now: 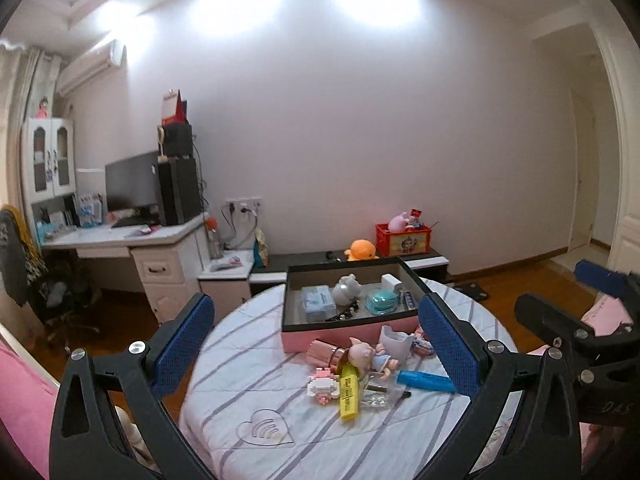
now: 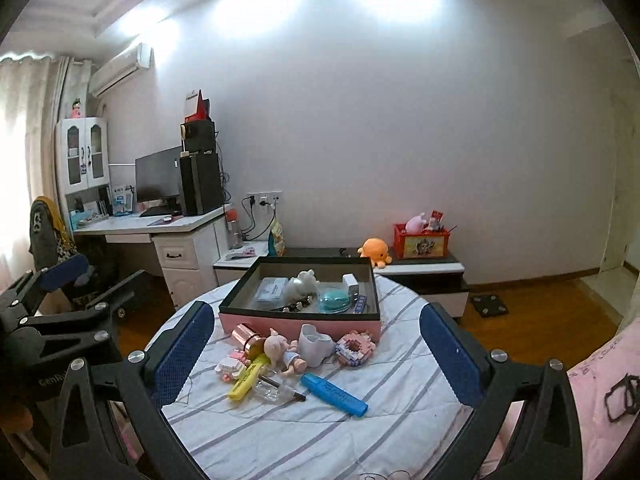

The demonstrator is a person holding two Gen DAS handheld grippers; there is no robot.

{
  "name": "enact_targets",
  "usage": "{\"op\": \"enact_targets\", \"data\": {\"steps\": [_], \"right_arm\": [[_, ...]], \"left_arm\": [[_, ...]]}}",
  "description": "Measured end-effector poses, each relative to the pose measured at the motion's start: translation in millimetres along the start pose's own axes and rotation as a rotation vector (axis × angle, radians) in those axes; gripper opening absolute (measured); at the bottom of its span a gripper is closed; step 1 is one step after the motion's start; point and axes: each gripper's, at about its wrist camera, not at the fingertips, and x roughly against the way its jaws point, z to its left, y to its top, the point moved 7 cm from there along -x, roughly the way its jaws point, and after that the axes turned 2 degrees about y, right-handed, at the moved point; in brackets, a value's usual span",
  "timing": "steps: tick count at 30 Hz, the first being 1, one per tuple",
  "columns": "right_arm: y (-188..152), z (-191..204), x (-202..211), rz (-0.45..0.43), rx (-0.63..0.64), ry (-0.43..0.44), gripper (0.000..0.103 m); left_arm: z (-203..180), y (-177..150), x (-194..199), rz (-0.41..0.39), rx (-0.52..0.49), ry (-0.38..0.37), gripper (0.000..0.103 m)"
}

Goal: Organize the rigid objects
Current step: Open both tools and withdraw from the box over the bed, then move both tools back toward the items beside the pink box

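Blue highlighter [image 2: 334,394]: lying flat on striped surface [image 2: 280,440], apart from yellow highlighter [image 2: 247,376], doll [image 2: 282,354] and white cup [image 2: 314,344], short of pink box [image 2: 300,326]. Likely light, stiff, smooth-bodied; best gripped across mid-barrel. Right tool [image 2: 316,354]: jaws fully spread, empty. Left tool [image 1: 316,354]: jaws spread, empty.

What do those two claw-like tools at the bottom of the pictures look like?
Each is a black plastic frame shaped like a wide V, with triangular cut-outs and round silver bolts. The left gripper and the right gripper both carry flat blue pads with a dotted, grippy texture. No cables or sleeves show.
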Motion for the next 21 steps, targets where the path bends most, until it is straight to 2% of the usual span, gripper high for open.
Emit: {"op": "enact_targets", "data": {"steps": [7, 21], "right_arm": [[3.5, 3.0, 9.2, -0.017, 0.0, -0.006, 0.103], [6.8, 14.0, 21.6, -0.041, 0.018, -0.001, 0.103]], "left_arm": [[0.7, 2.9, 17.0, -0.025, -0.018, 0.047, 0.103], [10.2, 6.5, 31.3, -0.042, -0.004, 0.08, 0.103]]}}
